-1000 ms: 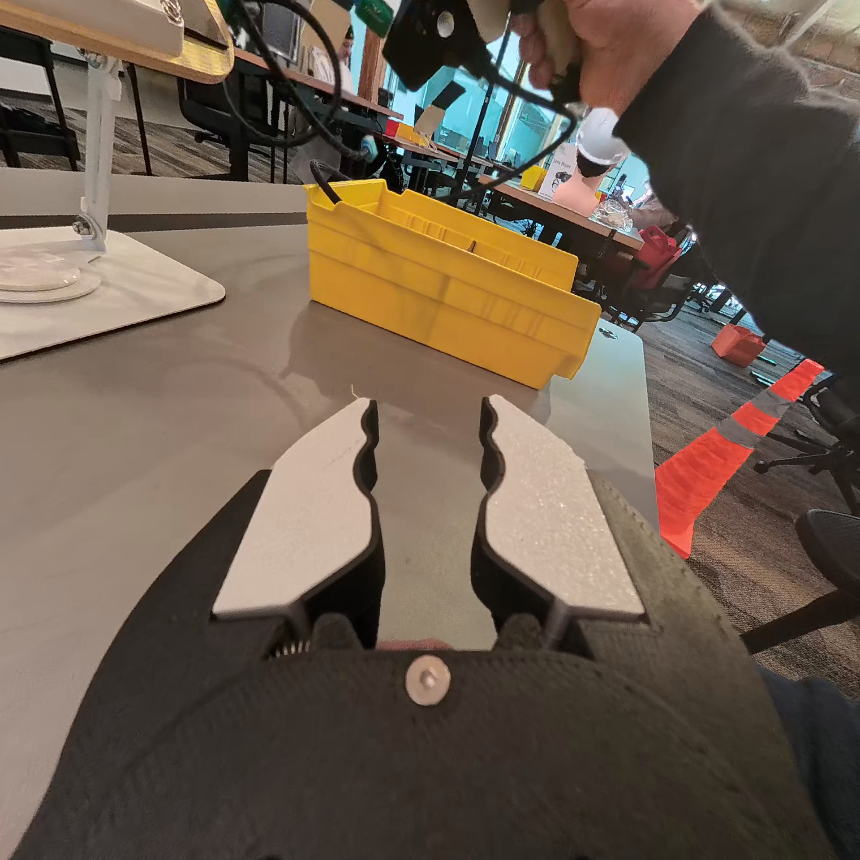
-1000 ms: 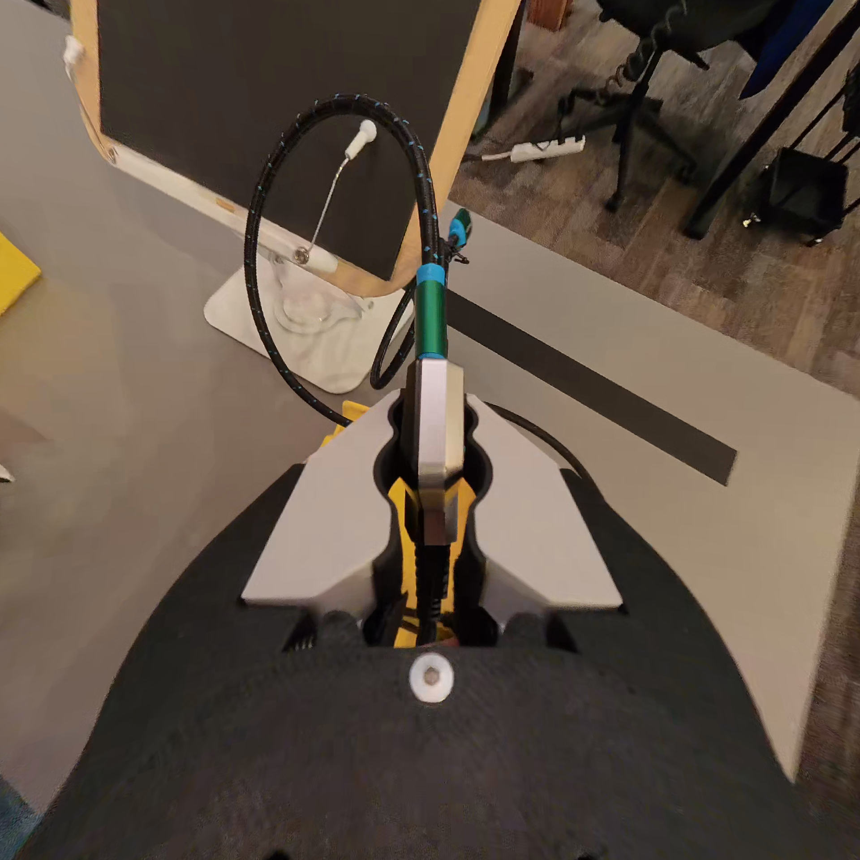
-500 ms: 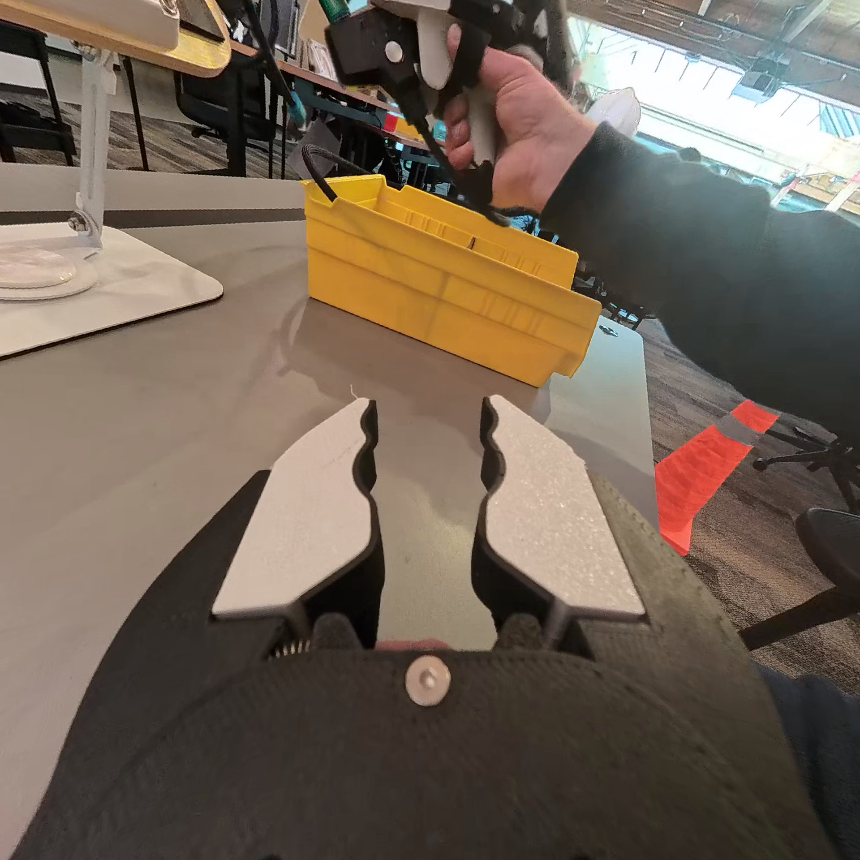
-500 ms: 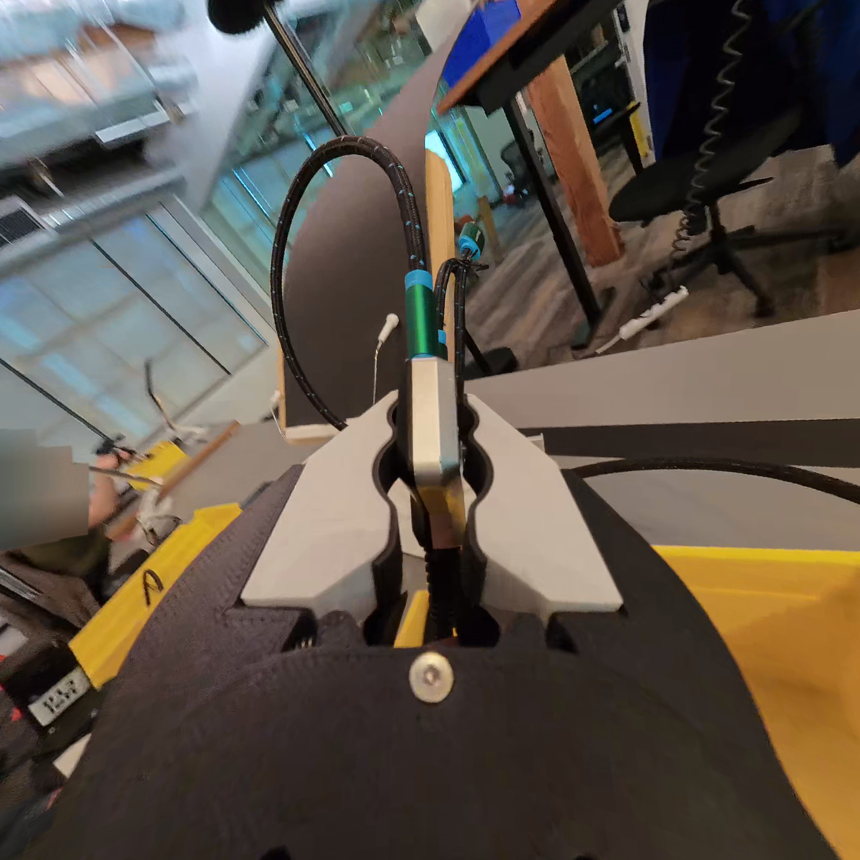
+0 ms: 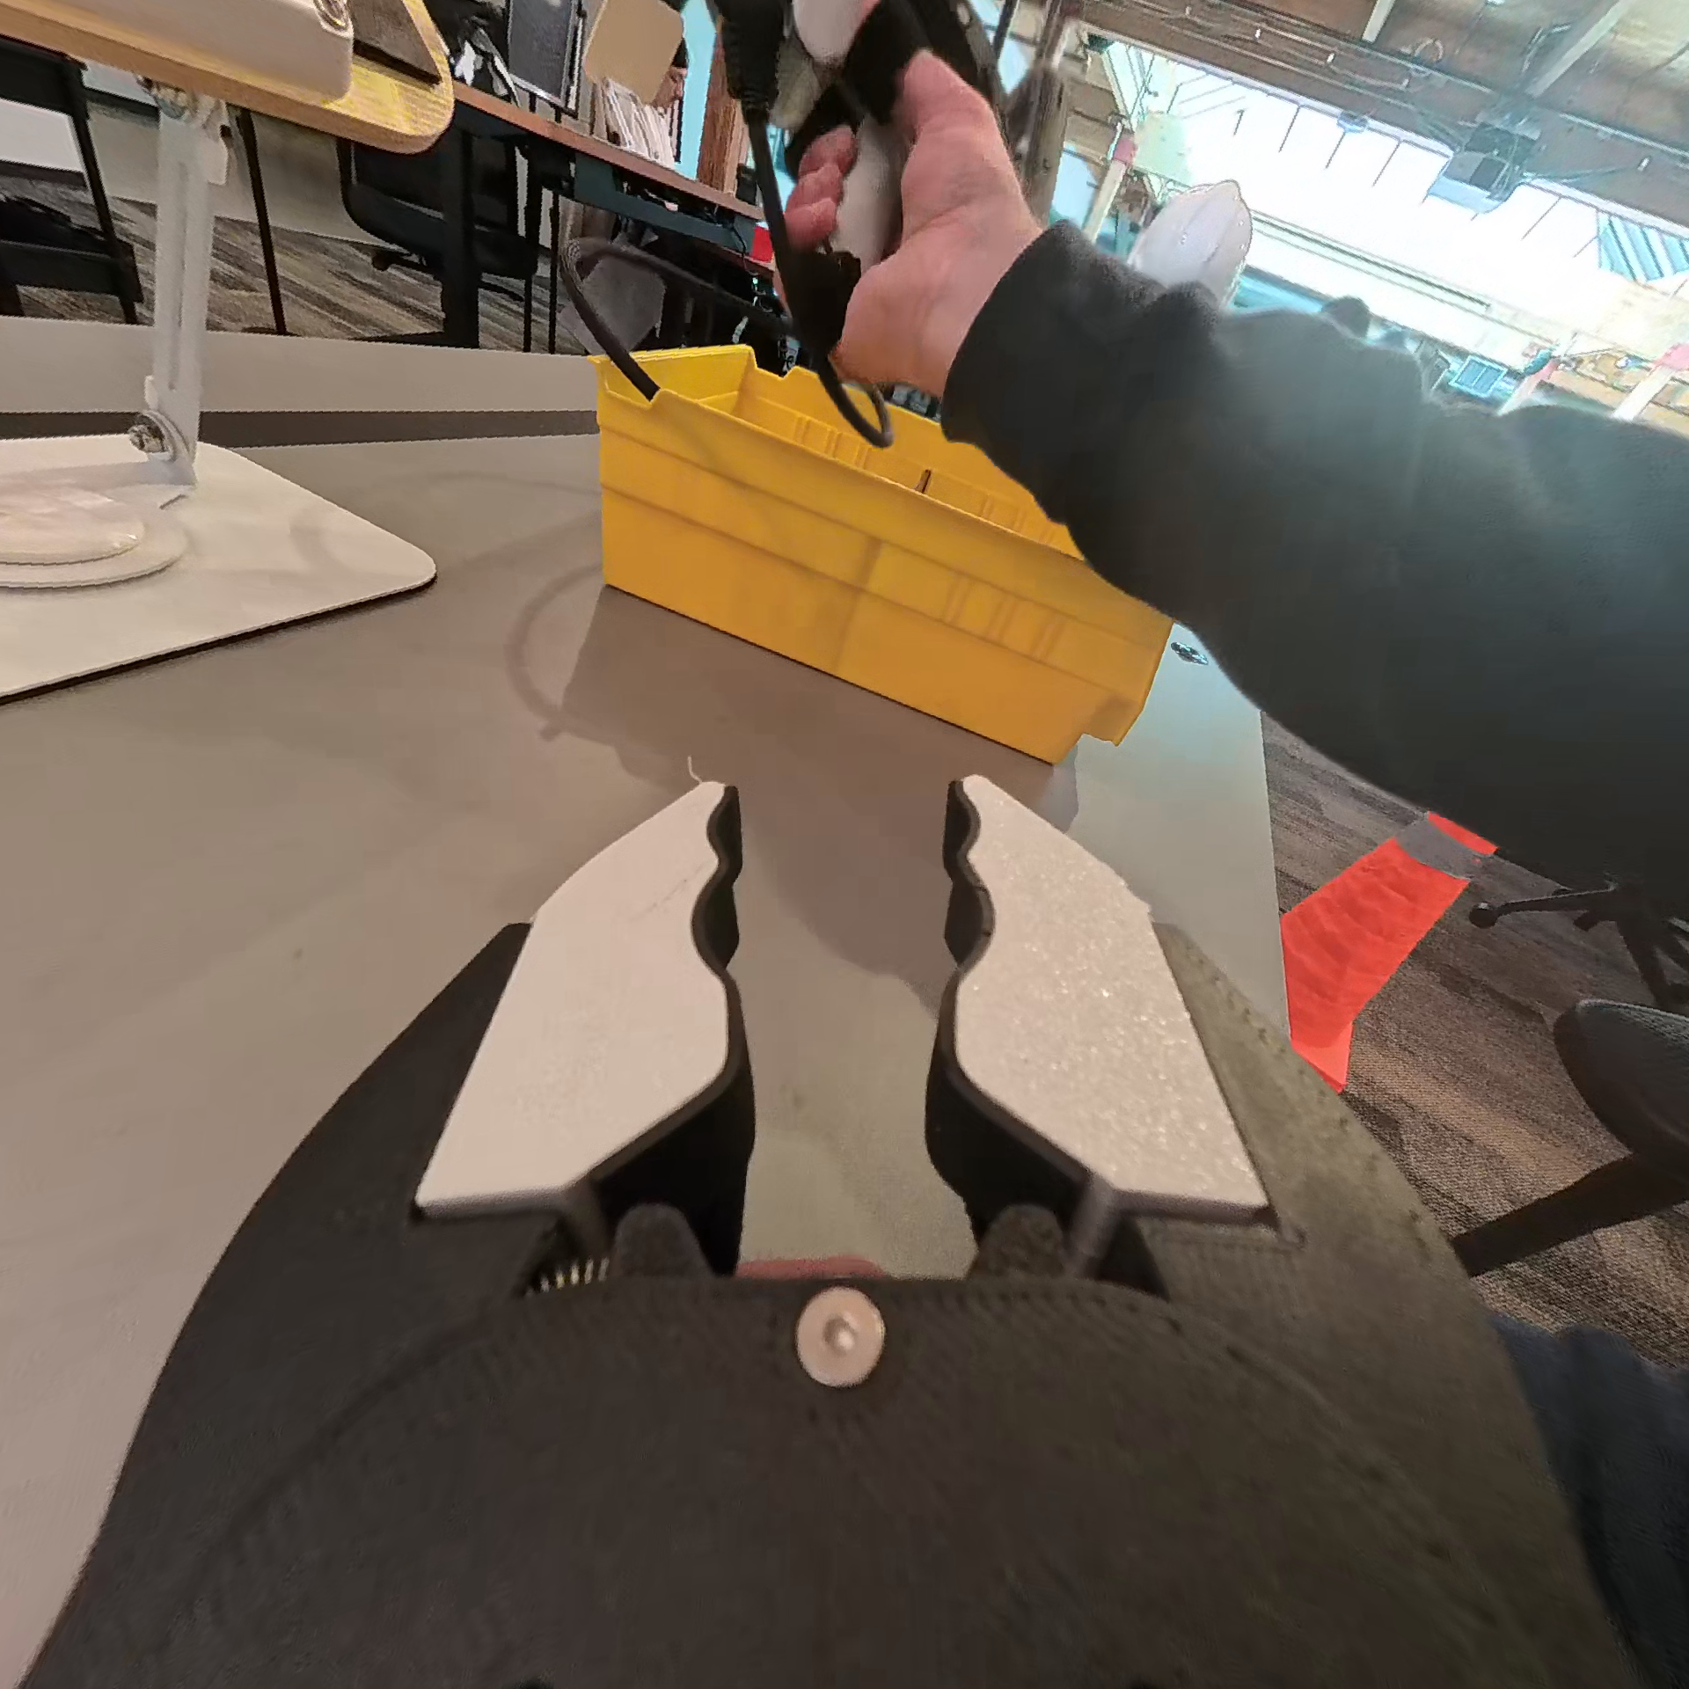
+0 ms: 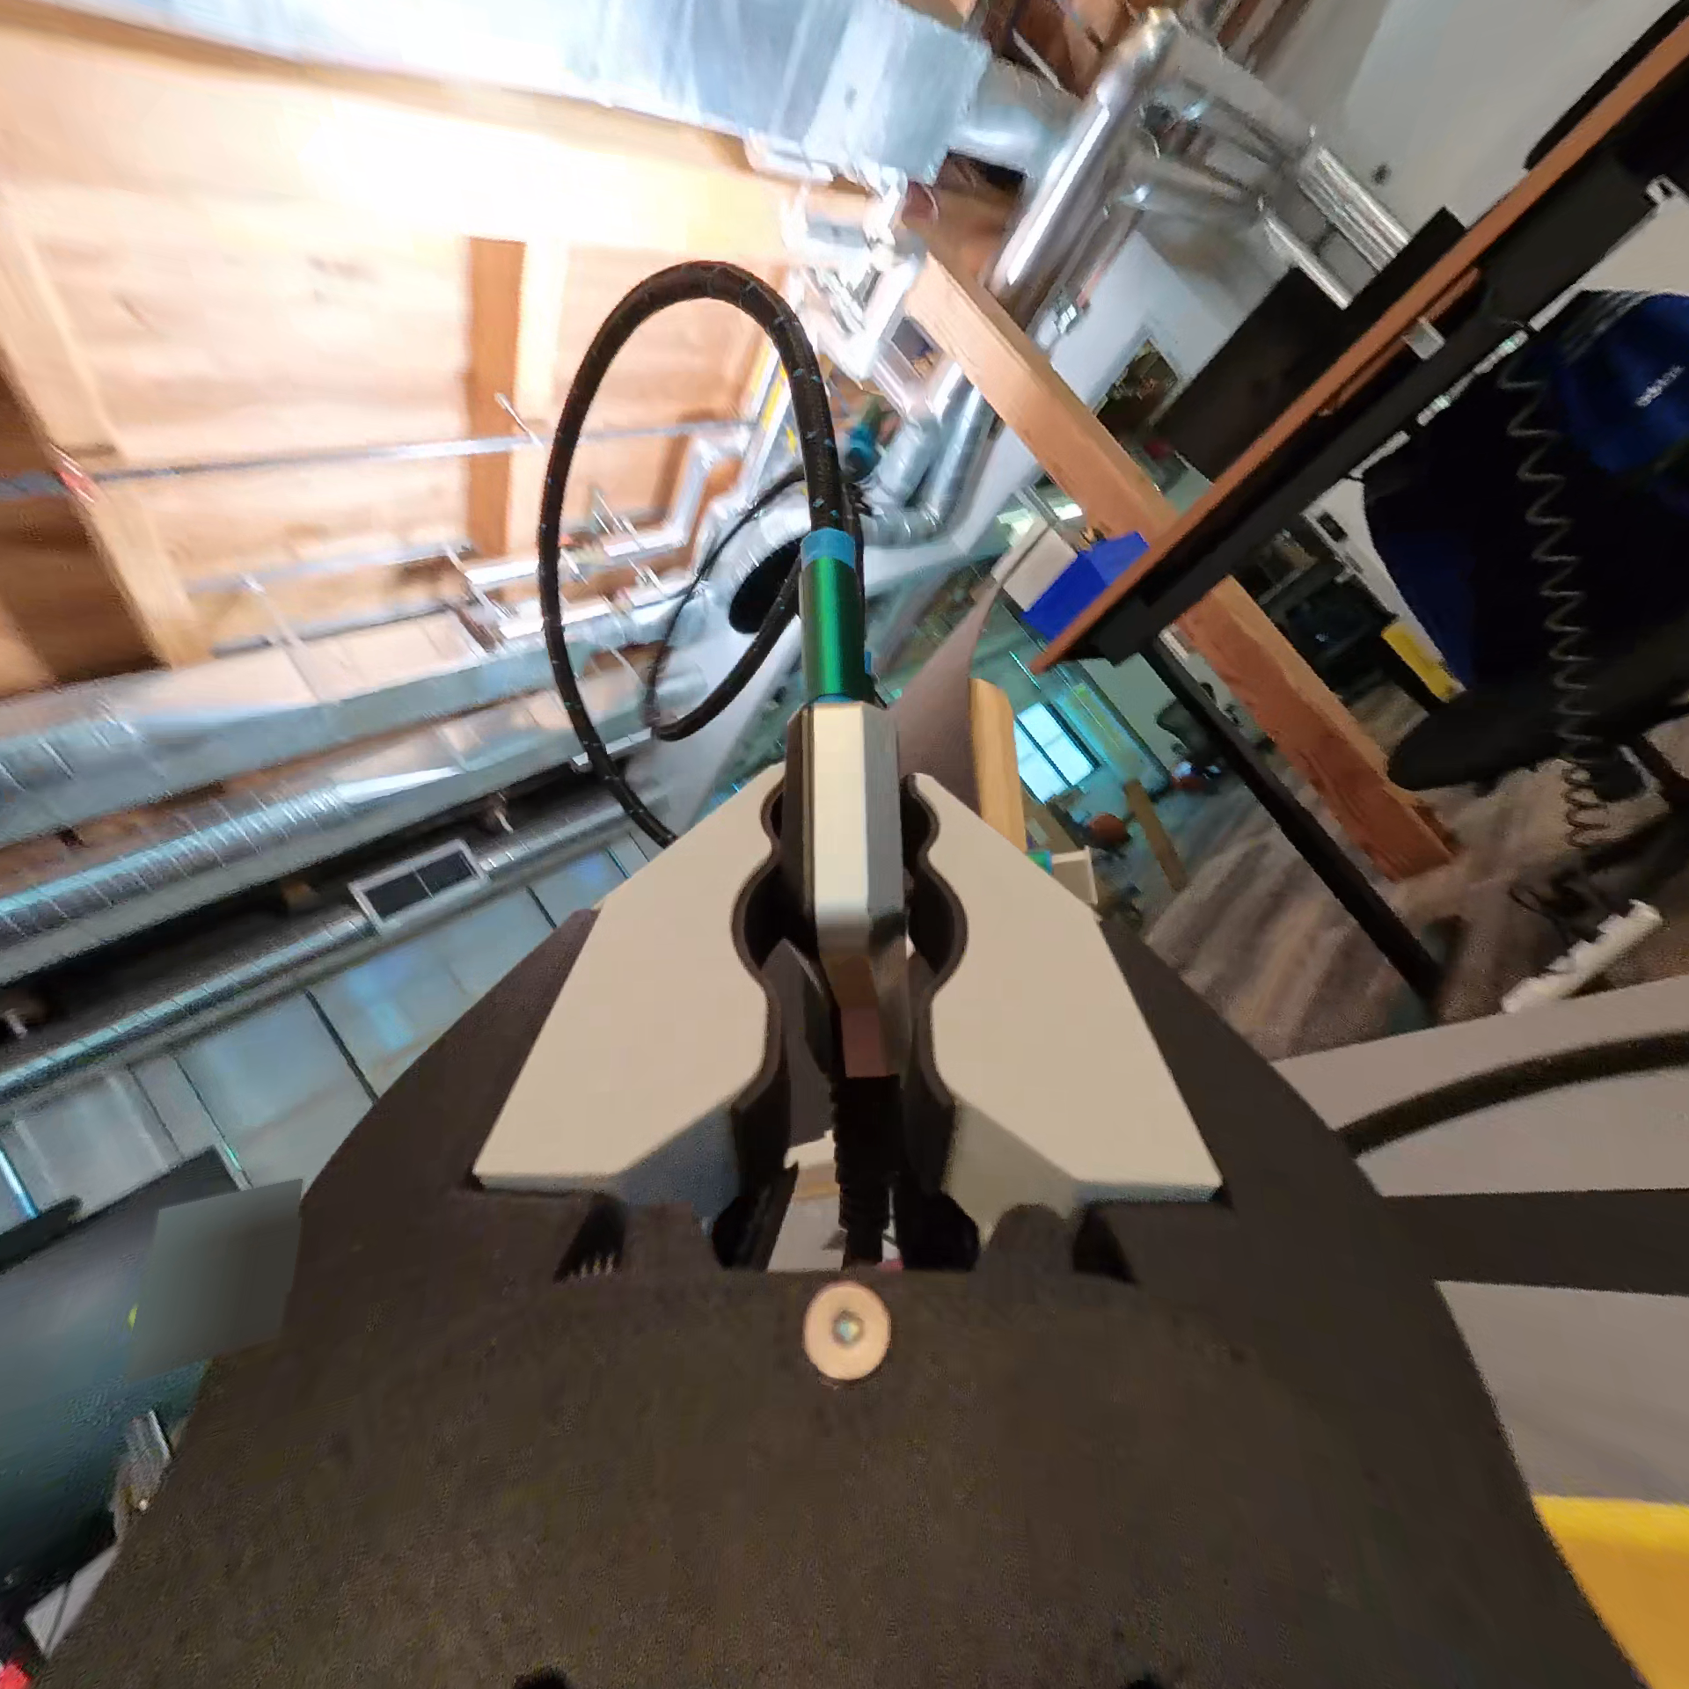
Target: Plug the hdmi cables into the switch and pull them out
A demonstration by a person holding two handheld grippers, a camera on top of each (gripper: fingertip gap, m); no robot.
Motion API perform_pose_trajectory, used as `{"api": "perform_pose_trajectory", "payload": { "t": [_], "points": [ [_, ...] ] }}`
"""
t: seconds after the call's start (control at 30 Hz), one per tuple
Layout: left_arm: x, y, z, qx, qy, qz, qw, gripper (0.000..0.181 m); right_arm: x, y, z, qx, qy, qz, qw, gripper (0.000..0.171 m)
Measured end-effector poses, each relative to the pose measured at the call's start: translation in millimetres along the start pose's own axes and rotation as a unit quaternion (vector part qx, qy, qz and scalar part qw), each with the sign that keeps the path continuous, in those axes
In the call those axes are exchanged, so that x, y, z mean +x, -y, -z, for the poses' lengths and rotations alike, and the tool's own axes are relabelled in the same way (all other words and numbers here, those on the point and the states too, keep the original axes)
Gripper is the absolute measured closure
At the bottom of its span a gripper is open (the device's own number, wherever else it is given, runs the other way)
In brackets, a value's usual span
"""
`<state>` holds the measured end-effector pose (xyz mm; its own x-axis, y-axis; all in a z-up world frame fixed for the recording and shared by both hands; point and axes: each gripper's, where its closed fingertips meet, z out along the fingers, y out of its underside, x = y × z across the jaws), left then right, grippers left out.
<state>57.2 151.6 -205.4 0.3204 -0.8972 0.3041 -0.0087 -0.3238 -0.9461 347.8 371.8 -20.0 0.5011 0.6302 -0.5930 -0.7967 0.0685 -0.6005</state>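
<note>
My right gripper (image 6: pixel 845 786) is shut on the silver plug (image 6: pixel 850 823) of an HDMI cable and points up toward the ceiling. The plug has a green collar (image 6: pixel 830 631), and its black braided cable (image 6: pixel 585 475) loops above the fingers. In the left wrist view a hand (image 5: pixel 914 210) holds that gripper above the yellow bin (image 5: pixel 850 585), with a black cable (image 5: pixel 603 302) running out of the bin's far left corner. My left gripper (image 5: pixel 836 795) is open and empty, low over the grey table (image 5: pixel 274 823), facing the bin. No switch is visible.
A white monitor stand base (image 5: pixel 228 557) sits on the table at the left. The table's right edge is near the bin, with an orange cone (image 5: pixel 1371 923) and an office chair (image 5: pixel 1627 1078) on the floor beyond. A bin corner (image 6: pixel 1618 1572) shows in the right wrist view. Some 40 centimetres of space lies between my two pairs of fingers.
My right gripper has tilted from looking down at the table to looking up at the ceiling, still holding the plug. The hand has moved left and lower over the bin. The left gripper has not moved.
</note>
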Motion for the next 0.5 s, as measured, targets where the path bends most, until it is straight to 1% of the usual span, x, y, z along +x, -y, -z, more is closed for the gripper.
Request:
{"api": "perform_pose_trajectory", "payload": {
  "t": [0.07, 0.13, 0.2, 0.27, 0.33, 0.4, 0.47, 0.5],
  "points": [
    [0.0, 0.4, 0.5, 0.002, -0.001, 0.0, 1.0, 0.139, 2.8, -5.6, 11.4, 0.001, -0.013, 0.001, 1.0, 0.152],
    [0.2, 0.3, 0.4, 0.001, -0.002, 0.001, 1.0, 0.139, 8.8, -17.2, 23.2, -0.027, -0.046, 0.011, 0.998, 0.152],
    [0.7, 0.1, 0.0, 0.0, -0.002, -0.001, 1.0, 0.139, 18.0, -28.4, 34.7, -0.058, -0.08, -0.018, 0.995, 0.153],
    [1.1, 0.1, 0.1, 0.001, -0.003, -0.003, 1.0, 0.139, 22.7, -37.2, 44.7, -0.088, -0.108, -0.022, 0.99, 0.153],
    [1.0, 0.3, 0.3, 0.001, -0.002, -0.003, 1.0, 0.139, 21.8, -38.7, 48.4, -0.097, -0.103, -0.023, 0.99, 0.153],
    [1.1, 0.4, 0.4, 0.002, -0.002, -0.004, 1.0, 0.139, 16.3, -32.1, 46.1, -0.084, -0.081, -0.031, 0.993, 0.153],
    [1.2, 0.3, 0.4, 0.002, 0.0, -0.006, 1.0, 0.139, 2.7, -21.7, 38.4, -0.062, -0.034, -0.036, 0.997, 0.153],
    [1.2, 0.3, 0.4, 0.001, 0.0, -0.007, 1.0, 0.139, -7.6, -16.3, 32.5, -0.051, 0.004, -0.045, 0.998, 0.153]
  ]
}}
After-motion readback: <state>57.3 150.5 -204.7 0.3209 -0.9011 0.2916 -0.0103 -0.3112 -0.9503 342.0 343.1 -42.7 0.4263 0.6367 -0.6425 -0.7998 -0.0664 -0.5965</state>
